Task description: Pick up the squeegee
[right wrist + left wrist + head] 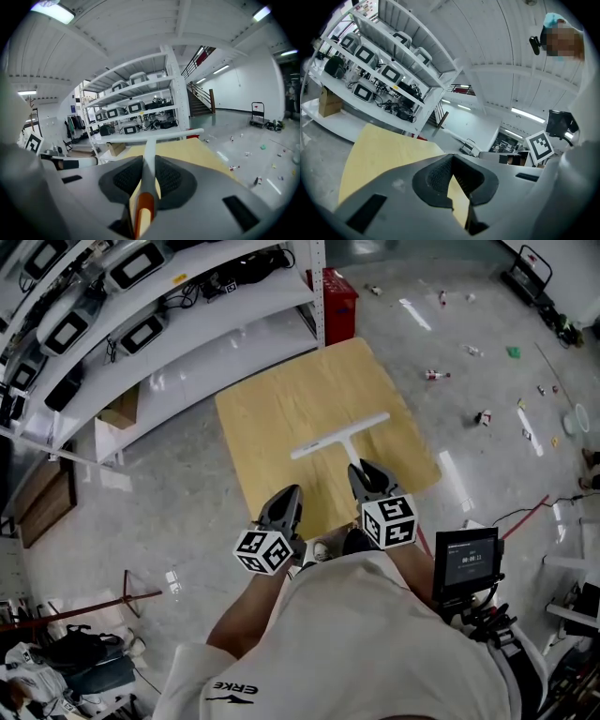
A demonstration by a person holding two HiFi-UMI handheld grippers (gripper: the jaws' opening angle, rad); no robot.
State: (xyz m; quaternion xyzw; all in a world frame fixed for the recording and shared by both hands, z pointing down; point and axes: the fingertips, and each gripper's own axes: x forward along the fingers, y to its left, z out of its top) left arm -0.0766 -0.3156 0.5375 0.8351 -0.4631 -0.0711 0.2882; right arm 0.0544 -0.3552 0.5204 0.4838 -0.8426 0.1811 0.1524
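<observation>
So the right gripper [149,164] has its jaws clamped on the squeegee [154,137], pads [126,178] pressing either side of the pale handle [148,151], with the orange butt end [144,206] poking back toward the camera. The T-shaped blade [339,435] sticks out ahead of the jaws, over the tan worktop [192,152]. The left gripper [451,161] is empty, tips pinched together with just a sliver of worktop showing below them, and it hangs just beside the right one at the worktop's near edge.

My read: the pick-up itself is the step in hand. The grab is made and the blade looks clear of the wood (hard to be sure, no view gives a side-on look at the gap). The next bit calls for a firm squeeze and a steady wrist, since a long blade on a thin handle will want to twist or droop in the pads.

View differences: only the right gripper view shows the actual grip. The head view gives both grippers side by side, the whole blade, and litter [436,374] scattered on the floor [469,446] to the right. The left gripper view misses the squeegee completely, just white shelving [393,70] and worktop
</observation>
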